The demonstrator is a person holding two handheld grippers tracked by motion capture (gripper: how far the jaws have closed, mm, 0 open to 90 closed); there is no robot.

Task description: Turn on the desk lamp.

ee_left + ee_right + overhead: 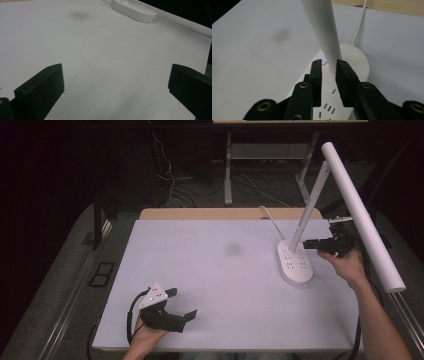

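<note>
- High view: a white desk lamp (296, 262) is seen at the counter's (220, 270) right; no readable writing is found.
- Right gripper (329, 67) fingers are nearly together beside its stem, unclamped.
- Left gripper (181, 304) fingers are held wide apart.

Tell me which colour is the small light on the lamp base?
Blue light; the right gripper view shows it best.

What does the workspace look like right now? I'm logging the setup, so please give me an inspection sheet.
Surface: white table, faint dark smudge.
Job's things: white desk lamp, base with sockets and a lit blue light, stem leaning.
Clutter: nothing seen.
Grippers: left gripper open, low over bare table; right gripper nearly closed at the stem's foot, contact unclear.
Cables: white lamp cord runs off the far edge.
Surroundings: dark floor, desk legs, loose wires.
</note>
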